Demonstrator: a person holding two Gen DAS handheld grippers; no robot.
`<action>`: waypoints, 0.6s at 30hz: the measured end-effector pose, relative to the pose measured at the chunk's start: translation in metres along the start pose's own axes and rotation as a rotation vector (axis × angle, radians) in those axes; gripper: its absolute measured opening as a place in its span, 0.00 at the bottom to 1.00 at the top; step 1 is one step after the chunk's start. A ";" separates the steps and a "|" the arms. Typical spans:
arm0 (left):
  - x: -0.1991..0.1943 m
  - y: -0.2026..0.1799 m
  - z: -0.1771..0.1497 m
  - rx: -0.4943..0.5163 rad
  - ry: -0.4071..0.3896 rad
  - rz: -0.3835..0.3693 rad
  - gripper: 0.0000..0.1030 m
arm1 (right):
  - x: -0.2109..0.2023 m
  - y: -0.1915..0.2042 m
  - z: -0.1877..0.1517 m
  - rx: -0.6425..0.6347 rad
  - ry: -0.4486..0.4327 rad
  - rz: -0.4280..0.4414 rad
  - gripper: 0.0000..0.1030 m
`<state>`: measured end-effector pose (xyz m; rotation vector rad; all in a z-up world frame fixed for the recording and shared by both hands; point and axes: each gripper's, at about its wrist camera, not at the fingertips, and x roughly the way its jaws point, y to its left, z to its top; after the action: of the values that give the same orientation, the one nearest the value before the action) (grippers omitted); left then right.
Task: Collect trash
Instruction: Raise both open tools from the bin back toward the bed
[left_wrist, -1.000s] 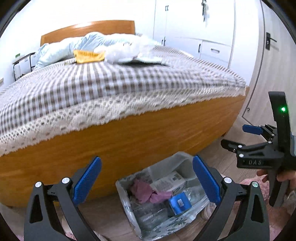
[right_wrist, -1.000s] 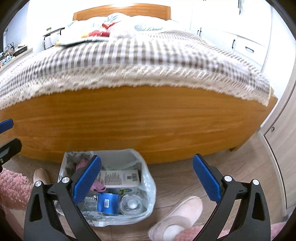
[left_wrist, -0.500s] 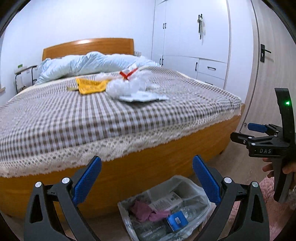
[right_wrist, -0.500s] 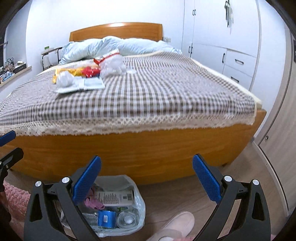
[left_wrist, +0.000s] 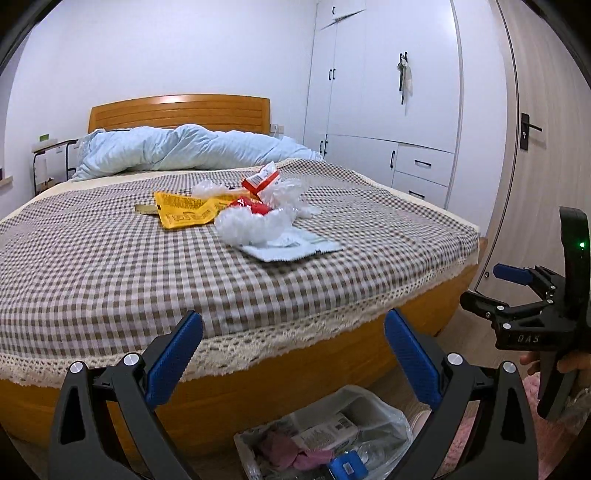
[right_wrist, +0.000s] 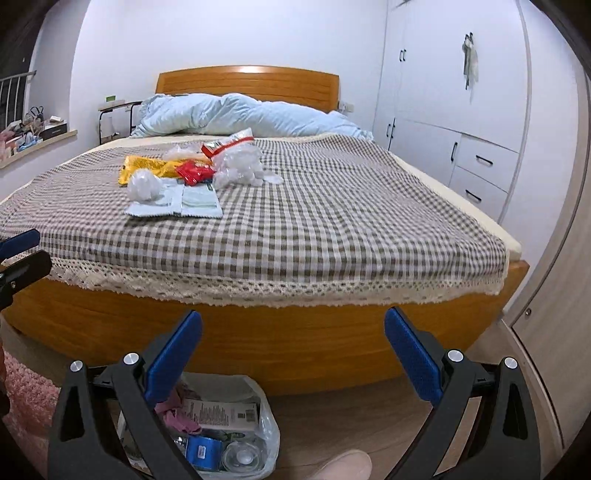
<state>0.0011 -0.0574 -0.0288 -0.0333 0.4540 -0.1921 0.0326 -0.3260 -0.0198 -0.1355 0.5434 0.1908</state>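
A heap of trash lies mid-bed on the checked cover: a yellow wrapper (left_wrist: 184, 213) (right_wrist: 147, 168), a red packet (left_wrist: 255, 205) (right_wrist: 195, 172), crumpled clear plastic (left_wrist: 253, 223) (right_wrist: 238, 164), a red-and-white pack (left_wrist: 260, 180) and flat pale sachets (left_wrist: 291, 245) (right_wrist: 173, 201). On the floor at the bed's foot stands a plastic trash bag (left_wrist: 388, 417) (right_wrist: 266, 424) holding pink cloth, a box and a blue item. My left gripper (left_wrist: 293, 354) and right gripper (right_wrist: 293, 354) are both open and empty, raised in front of the bed's foot above the bag. The right gripper (left_wrist: 491, 286) also shows at the left view's right edge.
The wooden bed frame (right_wrist: 295, 328) blocks the way forward. A light blue duvet (left_wrist: 192, 147) is bunched at the headboard. White wardrobes (left_wrist: 388, 92) and a door (left_wrist: 532, 129) line the right. A slipper (right_wrist: 343, 465) and pink rug (right_wrist: 26, 398) lie on the floor.
Both grippers have risen and tilted up from the trash bag; the bed top and the trash heap have come into full view. Both stay open.
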 end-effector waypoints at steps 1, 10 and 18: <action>0.001 0.001 0.003 -0.002 -0.007 0.004 0.93 | 0.000 0.000 0.002 0.000 -0.006 0.002 0.92; 0.008 0.013 0.027 -0.021 -0.051 0.018 0.93 | 0.011 0.002 0.027 -0.036 -0.074 0.001 0.92; 0.025 0.020 0.055 0.020 -0.093 0.039 0.93 | 0.022 -0.002 0.061 -0.032 -0.155 0.006 0.92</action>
<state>0.0509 -0.0431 0.0088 -0.0137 0.3598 -0.1556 0.0817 -0.3136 0.0205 -0.1490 0.3861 0.2144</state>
